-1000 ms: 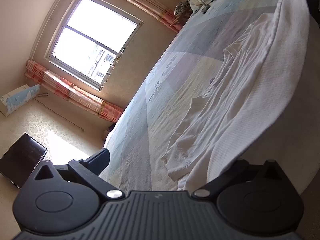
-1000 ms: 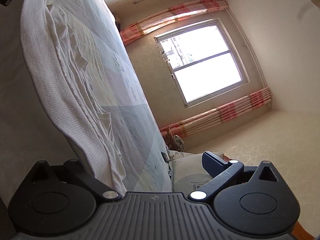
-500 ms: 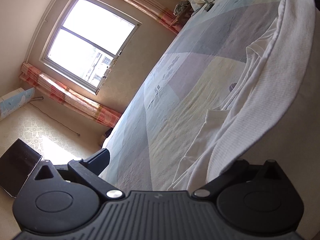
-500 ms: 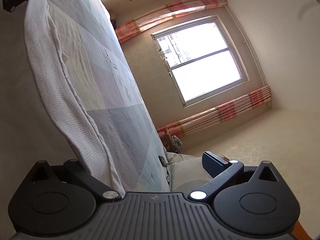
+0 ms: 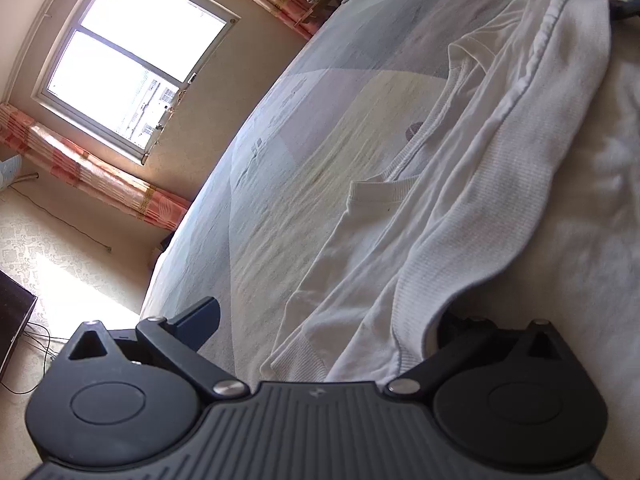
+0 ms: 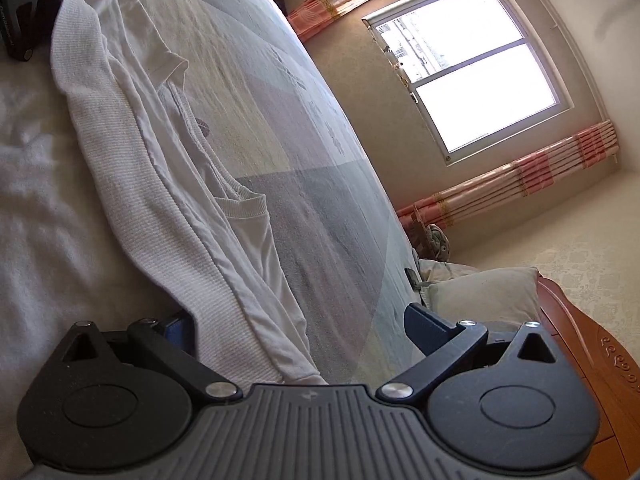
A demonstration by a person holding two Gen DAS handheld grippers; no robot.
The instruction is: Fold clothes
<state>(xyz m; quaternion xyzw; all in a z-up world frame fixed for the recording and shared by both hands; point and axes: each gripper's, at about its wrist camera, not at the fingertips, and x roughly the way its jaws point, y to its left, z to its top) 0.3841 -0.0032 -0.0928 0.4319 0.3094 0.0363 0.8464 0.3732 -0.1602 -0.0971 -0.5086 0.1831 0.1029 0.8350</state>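
— Asking first about risk: what could go wrong from here?

— Losing the fold, most likely. Nothing pinched on either side, judging by the wide-spread jaws, with the white knit top (image 5: 480, 200) only draped across one finger of each tool. Lifting now would probably let the doubled edge slide off and bunch up. Closing without looking might also catch the bedsheet (image 5: 280, 200) together with the cloth.

— Whereabouts of the top?

— Lying lengthwise on the bed, stretched between the two tools. One long ribbed edge folded over the thinner layers, a cuff and a neckline peeking out beside it.

— And the pose on each side?

— Left gripper (image 5: 328, 316) held low over the mattress, tilted, aimed along the garment. Fingers fully apart, one bare above the sheet, the other buried under fabric. Right gripper (image 6: 300, 320) mirroring that from the opposite end: equally wide, one finger under the knit, the other clear of it near a pillow (image 6: 480, 292). Impossible to tell whether the covered fingers bear any weight of cloth.
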